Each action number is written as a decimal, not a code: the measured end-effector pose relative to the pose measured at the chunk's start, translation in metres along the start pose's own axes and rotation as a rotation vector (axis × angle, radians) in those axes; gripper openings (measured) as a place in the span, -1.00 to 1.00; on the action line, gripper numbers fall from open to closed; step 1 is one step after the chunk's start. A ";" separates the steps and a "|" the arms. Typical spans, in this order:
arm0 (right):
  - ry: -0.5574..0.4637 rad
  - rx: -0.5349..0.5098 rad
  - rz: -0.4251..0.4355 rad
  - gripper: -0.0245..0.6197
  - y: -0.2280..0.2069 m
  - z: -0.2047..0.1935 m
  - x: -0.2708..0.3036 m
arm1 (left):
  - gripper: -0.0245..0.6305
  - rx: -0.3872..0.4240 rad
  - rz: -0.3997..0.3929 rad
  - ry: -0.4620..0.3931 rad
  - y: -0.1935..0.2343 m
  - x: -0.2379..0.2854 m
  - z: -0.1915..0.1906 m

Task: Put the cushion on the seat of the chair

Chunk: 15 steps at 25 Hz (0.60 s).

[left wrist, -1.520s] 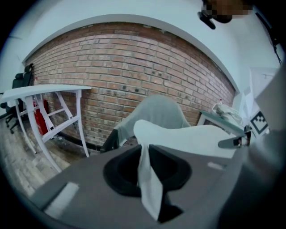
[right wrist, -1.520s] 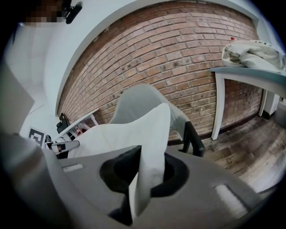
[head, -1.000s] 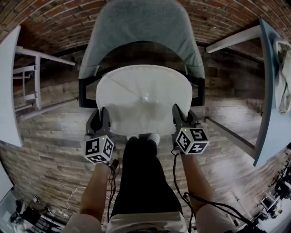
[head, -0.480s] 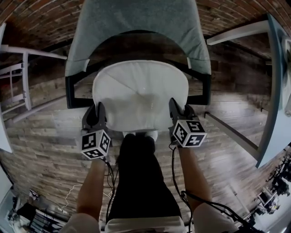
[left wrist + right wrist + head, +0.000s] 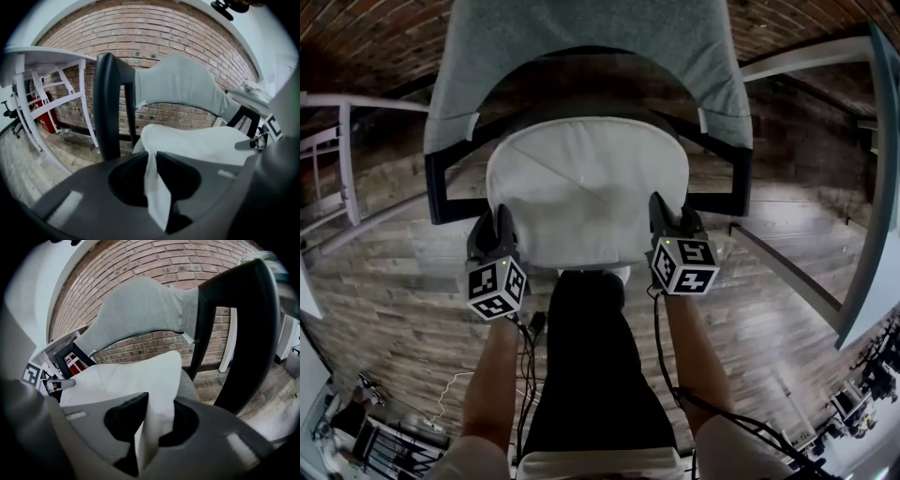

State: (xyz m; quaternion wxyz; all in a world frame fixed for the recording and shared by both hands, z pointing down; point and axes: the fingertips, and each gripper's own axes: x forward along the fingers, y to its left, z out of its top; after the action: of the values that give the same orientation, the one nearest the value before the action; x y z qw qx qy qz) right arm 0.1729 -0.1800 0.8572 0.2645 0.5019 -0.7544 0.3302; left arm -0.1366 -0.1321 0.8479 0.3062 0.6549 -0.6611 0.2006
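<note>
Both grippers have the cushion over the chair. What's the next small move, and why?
Probably lower both a little, then let go. The left gripper and right gripper each pinch a front corner of the cushion, jaws opening, and its gripped edge looks raised above the grey seat, so it likely isn't lying flat yet.

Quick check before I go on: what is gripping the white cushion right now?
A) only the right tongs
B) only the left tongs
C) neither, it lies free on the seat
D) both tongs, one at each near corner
D: the left tongs and the right tongs each pinch a fold of the cushion at its near edge. Each gripper view shows white fabric clamped between the jaws.
</note>
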 end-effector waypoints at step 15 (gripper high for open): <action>0.028 -0.007 -0.022 -0.66 -0.015 -0.017 0.016 | -0.77 0.031 0.047 0.059 0.006 0.022 -0.027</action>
State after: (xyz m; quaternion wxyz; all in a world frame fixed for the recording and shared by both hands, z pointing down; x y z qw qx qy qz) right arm 0.1824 -0.1802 0.8834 0.2802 0.5048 -0.7462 0.3315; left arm -0.1381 -0.1303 0.8833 0.3106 0.6378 -0.6637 0.2371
